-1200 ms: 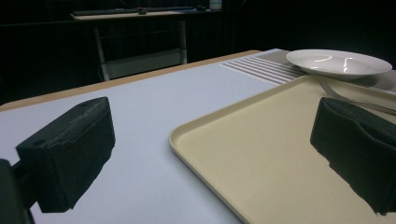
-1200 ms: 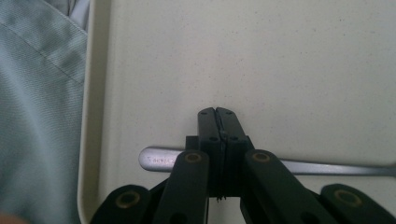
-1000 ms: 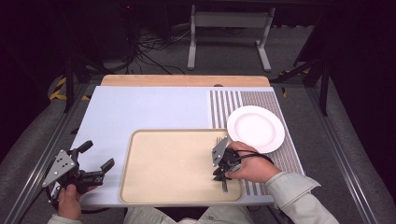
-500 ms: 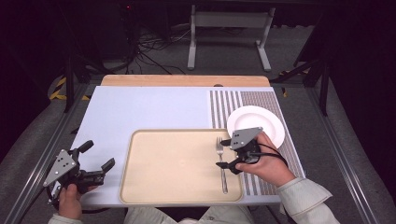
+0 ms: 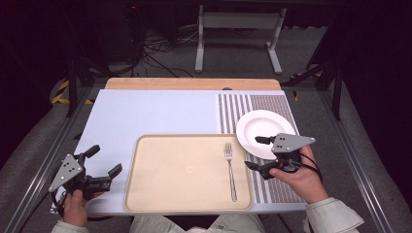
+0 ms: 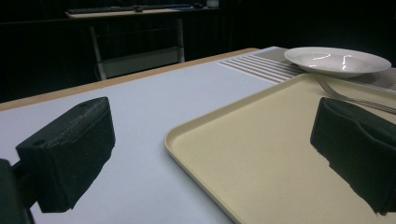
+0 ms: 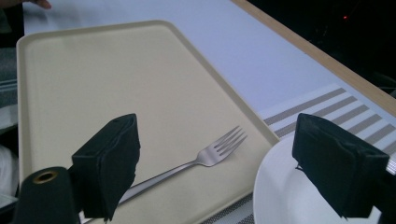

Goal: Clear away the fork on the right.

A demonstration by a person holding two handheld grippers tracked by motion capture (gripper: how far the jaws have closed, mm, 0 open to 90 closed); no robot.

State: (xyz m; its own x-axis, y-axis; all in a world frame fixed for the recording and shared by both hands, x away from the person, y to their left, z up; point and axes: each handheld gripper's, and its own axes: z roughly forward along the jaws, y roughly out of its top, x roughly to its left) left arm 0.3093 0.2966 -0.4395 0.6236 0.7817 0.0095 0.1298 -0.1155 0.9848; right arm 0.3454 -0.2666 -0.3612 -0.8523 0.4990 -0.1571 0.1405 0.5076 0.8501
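Note:
A silver fork point(image 5: 230, 167) lies flat on the right side of the beige tray point(image 5: 180, 170), tines pointing away from me. My right gripper point(image 5: 252, 152) hovers just right of the tray, beside the near edge of the white plate point(image 5: 265, 128). Its jaws have just been opening and stand wide with nothing between them. The right gripper view looks past the right gripper point(image 7: 215, 128) onto the fork point(image 7: 205, 158), the tray point(image 7: 116, 70) and the plate point(image 7: 289, 196). My left gripper point(image 5: 106, 158) rests open at the tray's left; the left gripper point(image 6: 210, 121) faces across the tray point(image 6: 261, 154).
The tray sits on a pale blue mat point(image 5: 145, 116); the plate sits on a striped placemat point(image 5: 277, 104) at the right. A wooden table edge point(image 5: 194, 83) runs along the back. A metal stand point(image 5: 233, 29) and cables lie on the floor beyond.
My right gripper let go of the fork, opened, and moved up and to the right off the tray toward the plate. The fork stays on the tray. The left gripper kept still.

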